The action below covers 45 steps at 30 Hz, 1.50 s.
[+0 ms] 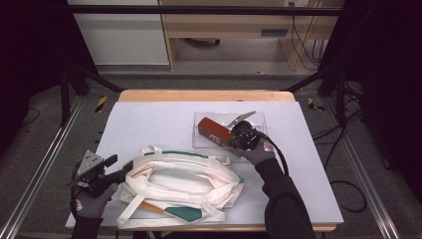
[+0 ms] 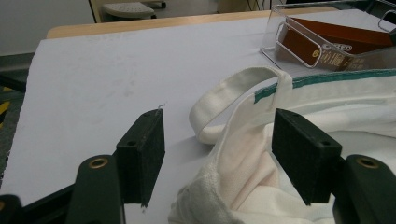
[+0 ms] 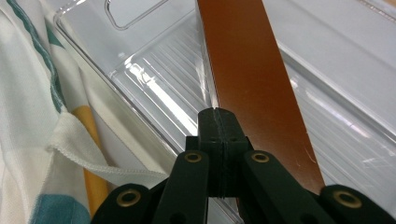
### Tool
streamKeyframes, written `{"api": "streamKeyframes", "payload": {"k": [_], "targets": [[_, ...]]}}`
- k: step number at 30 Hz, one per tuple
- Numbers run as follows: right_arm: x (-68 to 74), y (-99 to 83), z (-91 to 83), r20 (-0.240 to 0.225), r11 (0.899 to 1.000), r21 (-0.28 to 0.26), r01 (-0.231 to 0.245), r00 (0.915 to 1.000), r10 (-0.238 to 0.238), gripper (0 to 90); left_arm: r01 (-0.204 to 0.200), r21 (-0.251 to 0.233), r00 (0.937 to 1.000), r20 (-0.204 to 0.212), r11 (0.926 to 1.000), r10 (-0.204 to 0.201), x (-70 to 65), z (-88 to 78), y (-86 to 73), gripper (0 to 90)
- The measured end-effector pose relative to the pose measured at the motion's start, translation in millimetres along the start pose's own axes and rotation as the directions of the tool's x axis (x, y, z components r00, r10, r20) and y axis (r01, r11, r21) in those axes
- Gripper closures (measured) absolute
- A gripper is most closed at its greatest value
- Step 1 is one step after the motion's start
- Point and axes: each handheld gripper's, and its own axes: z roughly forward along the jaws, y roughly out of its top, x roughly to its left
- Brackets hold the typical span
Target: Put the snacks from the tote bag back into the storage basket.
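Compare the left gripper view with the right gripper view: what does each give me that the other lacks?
Left gripper view: the left gripper open, with the rim of the white bag between its jaws, and the handle loop. Right gripper view: the right gripper shut on nothing, beside the brown box in the clear tray, plus an orange patch. Both: bag, tray and box.
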Motion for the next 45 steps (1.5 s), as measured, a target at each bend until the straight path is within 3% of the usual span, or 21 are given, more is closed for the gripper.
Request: {"api": "streamKeyframes", "payload": {"k": [5,24,35,45], "targets": [[-0.9,-0.2,3.2,0.017,1.000,0.025,0.008,0.9998,-0.009,90.0,0.003,-0.003,1.0000,0.000,1.0000,-0.003,0.4,-0.4,0.1,34.4],[-21.3,-13.8,-0.9,0.082,0.998,0.038,-0.055,0.9953,0.051,90.0,-0.001,0.000,1.0000,-0.001,1.0000,0.001,-0.1,-0.1,0.1,34.4],[-24.1,-14.5,-2.2,0.108,0.997,0.045,-0.066,0.9923,0.061,90.0,-0.001,0.001,1.0000,-0.001,1.0000,0.001,-0.1,0.0,0.2,34.4],[-23.4,-14.5,-3.0,0.103,0.997,0.045,-0.060,0.9932,0.055,89.8,-0.001,0.000,1.0000,-0.001,1.0000,0.001,-0.1,-0.1,0.2,34.4]]}}
